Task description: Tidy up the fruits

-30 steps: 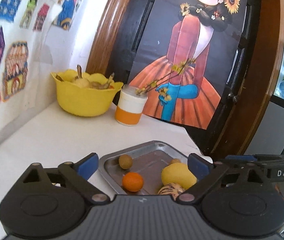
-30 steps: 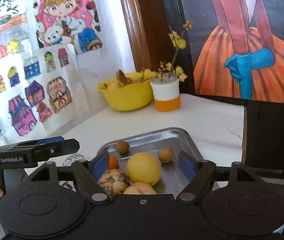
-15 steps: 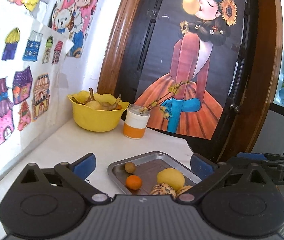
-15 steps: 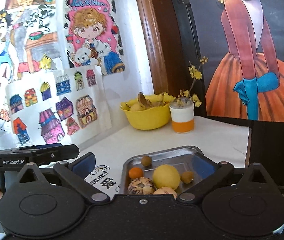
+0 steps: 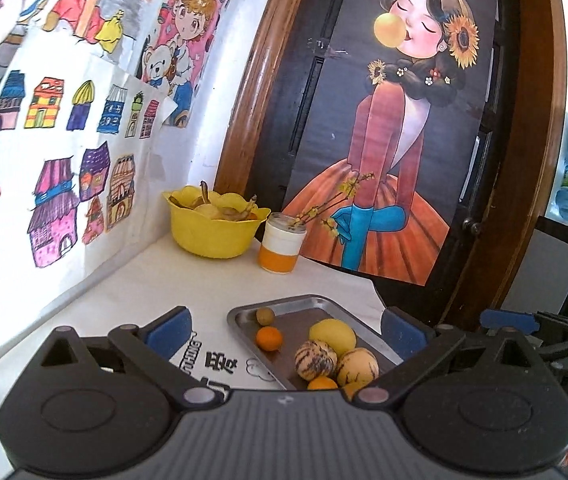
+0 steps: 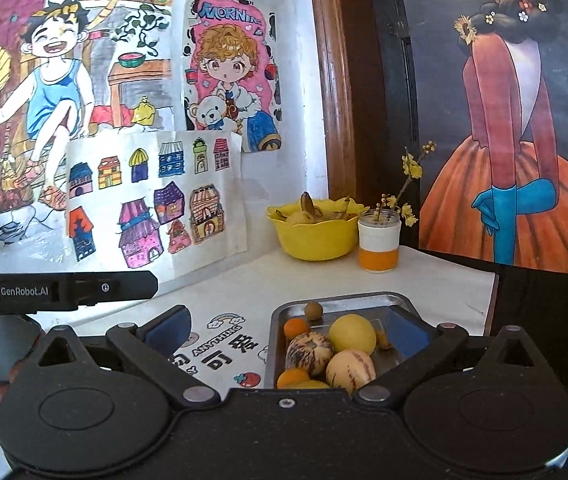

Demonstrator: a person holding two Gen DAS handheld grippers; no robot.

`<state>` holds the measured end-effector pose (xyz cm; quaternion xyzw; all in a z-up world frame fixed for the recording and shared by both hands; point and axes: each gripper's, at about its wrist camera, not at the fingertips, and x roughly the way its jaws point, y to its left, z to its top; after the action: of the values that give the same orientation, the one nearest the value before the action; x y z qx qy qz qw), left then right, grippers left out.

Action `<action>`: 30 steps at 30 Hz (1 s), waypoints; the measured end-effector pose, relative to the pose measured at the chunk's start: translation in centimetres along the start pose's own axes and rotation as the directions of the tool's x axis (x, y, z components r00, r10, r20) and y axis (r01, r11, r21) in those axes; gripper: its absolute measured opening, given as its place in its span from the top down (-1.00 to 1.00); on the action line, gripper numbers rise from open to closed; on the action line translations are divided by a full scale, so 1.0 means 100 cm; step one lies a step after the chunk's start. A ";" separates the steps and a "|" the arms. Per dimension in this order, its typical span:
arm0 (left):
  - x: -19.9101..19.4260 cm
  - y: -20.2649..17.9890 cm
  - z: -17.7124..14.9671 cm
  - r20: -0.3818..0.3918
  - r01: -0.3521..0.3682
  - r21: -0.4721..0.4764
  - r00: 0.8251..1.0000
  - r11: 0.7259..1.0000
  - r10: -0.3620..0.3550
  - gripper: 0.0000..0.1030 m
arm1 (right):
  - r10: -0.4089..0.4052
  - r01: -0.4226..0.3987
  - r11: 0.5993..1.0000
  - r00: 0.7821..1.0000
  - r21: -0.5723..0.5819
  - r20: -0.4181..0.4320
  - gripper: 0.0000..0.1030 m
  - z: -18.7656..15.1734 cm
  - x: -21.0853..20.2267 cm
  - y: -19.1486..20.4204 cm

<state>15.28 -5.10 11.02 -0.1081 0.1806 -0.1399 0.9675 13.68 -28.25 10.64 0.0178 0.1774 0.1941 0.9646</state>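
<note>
Fruit sits gathered on the tray (image 6: 398,300) (seemingly done), both the left gripper (image 5: 284,326) and right gripper (image 6: 288,326) wide, empty.

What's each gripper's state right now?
Left gripper: open, holding nothing.
Right gripper: open, holding nothing.

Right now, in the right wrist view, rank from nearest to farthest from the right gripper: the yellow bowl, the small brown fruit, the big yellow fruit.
From the right gripper:
1. Big yellow fruit, mid-tray.
2. Small brown fruit, at the tray's far edge.
3. Yellow bowl, far corner by the wall.
</note>
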 end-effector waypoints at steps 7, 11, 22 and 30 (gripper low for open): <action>-0.016 0.001 -0.006 0.013 -0.013 -0.021 1.000 1.000 0.013 -0.99 | -0.007 0.006 1.000 1.000 0.004 0.018 -0.99 -0.006 -0.015 0.008; -0.021 0.002 -0.009 0.014 -0.026 -0.028 1.000 0.999 0.026 -0.99 | -0.013 0.013 1.000 0.999 0.000 0.034 -0.99 -0.010 -0.021 0.013; -0.032 0.003 -0.022 0.015 -0.059 -0.019 0.998 0.998 0.060 -0.99 | -0.034 0.035 0.999 0.997 -0.024 0.074 -0.99 -0.026 -0.032 0.031; -0.038 0.008 -0.034 0.021 -0.088 -0.017 0.996 0.996 0.089 -0.99 | -0.054 0.058 0.996 0.997 -0.064 0.060 -0.99 -0.041 -0.027 0.045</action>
<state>10.77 -3.68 8.89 -0.1093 0.1760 -0.0942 0.9738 8.24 -25.26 8.16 -0.0132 0.1432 0.1721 0.9745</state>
